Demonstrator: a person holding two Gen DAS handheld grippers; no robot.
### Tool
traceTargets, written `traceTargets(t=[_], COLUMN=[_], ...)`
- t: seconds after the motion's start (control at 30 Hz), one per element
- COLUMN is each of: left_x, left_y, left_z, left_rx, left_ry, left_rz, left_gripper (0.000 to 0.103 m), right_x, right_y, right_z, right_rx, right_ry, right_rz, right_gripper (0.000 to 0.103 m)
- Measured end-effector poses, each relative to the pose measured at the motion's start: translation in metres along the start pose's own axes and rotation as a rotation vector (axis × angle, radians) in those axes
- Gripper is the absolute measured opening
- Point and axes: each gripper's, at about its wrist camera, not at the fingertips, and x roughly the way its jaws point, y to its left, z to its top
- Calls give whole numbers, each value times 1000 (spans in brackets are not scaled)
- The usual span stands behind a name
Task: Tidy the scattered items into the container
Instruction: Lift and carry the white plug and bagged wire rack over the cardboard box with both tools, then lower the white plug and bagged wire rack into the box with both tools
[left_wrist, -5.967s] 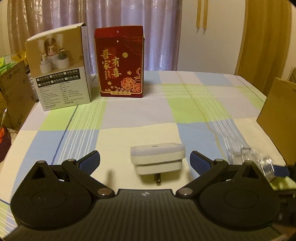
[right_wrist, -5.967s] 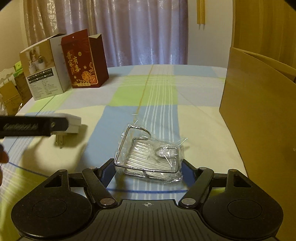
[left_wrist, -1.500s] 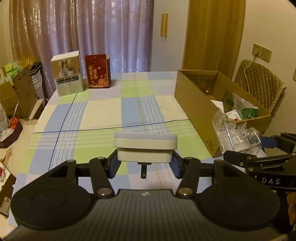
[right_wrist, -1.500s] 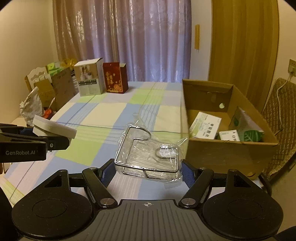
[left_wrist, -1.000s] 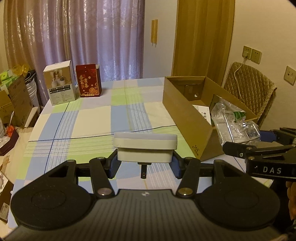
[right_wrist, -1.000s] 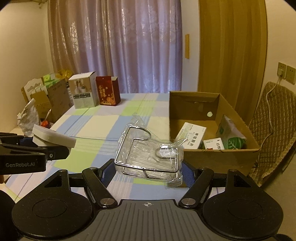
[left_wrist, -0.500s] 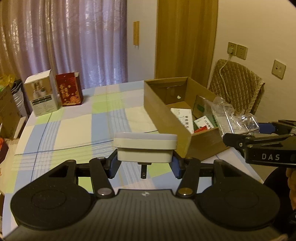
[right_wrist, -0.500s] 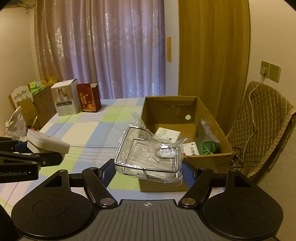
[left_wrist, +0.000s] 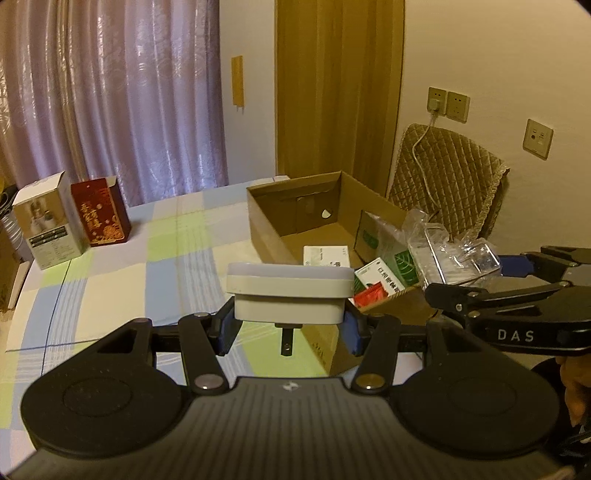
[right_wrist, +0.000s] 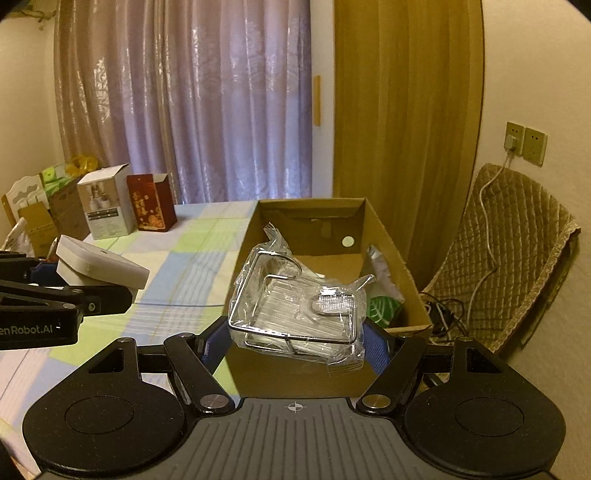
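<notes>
The left gripper (left_wrist: 290, 326) clamps the white plug-in adapter (left_wrist: 289, 291); the right gripper (right_wrist: 295, 341) clamps the bagged wire rack (right_wrist: 297, 310). Both hang above the cardboard box (right_wrist: 321, 376), near its front wall; lower each inside before opening the jaws.

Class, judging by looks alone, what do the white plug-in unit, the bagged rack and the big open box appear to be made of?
White plug-in unit: likely matte plastic, smooth moulded shell, metal prong beneath.
Bagged rack: shiny metal wire, apparently chromed, in crinkly clear plastic film.
Open box: brown cardboard, dull with creased flaps.
</notes>
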Motion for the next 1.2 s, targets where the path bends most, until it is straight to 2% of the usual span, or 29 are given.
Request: traceTargets(t=[0.57, 1.2], left_x=[37, 65], left_y=[-26, -38], left_z=[25, 33], left_rx=[32, 49], left_ry=[2, 4], left_rz=[-31, -44], left_gripper=[50, 50], right_x=[28, 48], right_y=[-43, -63], right_z=[15, 27], right_rx=[10, 2], right_ry=[3, 10], right_rz=[-23, -36], right_gripper=[76, 76])
